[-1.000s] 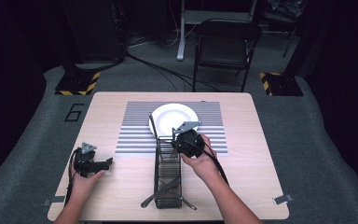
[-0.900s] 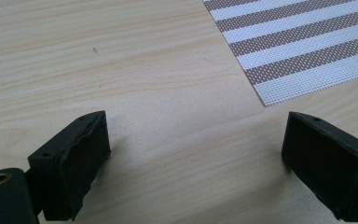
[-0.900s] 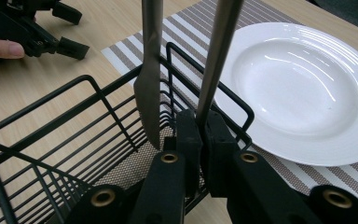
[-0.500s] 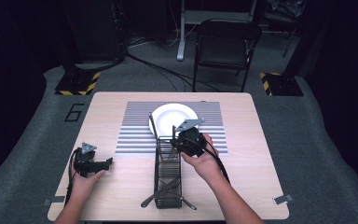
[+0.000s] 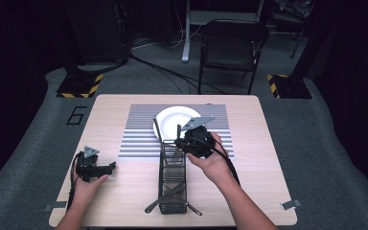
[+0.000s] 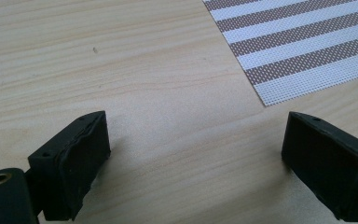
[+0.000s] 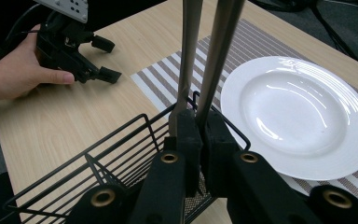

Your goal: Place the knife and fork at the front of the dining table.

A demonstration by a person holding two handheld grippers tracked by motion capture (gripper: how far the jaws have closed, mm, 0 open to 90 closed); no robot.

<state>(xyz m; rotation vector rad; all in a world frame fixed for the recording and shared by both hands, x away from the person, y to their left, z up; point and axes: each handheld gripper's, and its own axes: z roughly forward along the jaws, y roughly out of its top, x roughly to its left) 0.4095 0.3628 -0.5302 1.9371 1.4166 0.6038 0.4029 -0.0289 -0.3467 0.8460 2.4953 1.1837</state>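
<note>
Right gripper (image 5: pixel 184 139) has risen a little since a second ago, lifting clear of the wire basket (image 5: pixel 173 191) top edge; the left gripper (image 5: pixel 106 168) has not shifted.

Right gripper: fingers closed tight on the handles of two pieces of metal cutlery (image 7: pixel 204 60). In the right gripper view the two handles stand up side by side out of the pads, the left one flatter and duller, the right one rounder and brighter. Which kind of utensil each is cannot be told; the working ends are hidden below the fingers. In the high view the held cutlery is at the far end of the basket, just in front of the white plate (image 5: pixel 172 122).

Basket: long, black, narrow, lying lengthwise on the tabletop (image 5: pixel 268 191) toward the person. More cutlery lies crossed in its near end (image 5: pixel 172 196).

Plate: empty, resting on the striped placemat (image 5: pixel 139 134), just beyond the basket's far end.

Left gripper: resting low at the left of the tabletop, held in the left hand (image 5: pixel 88 184). Fingers (image 6: pixel 74 163) wide apart, nothing between them; bare wood below, a placemat corner off to one side.
</note>
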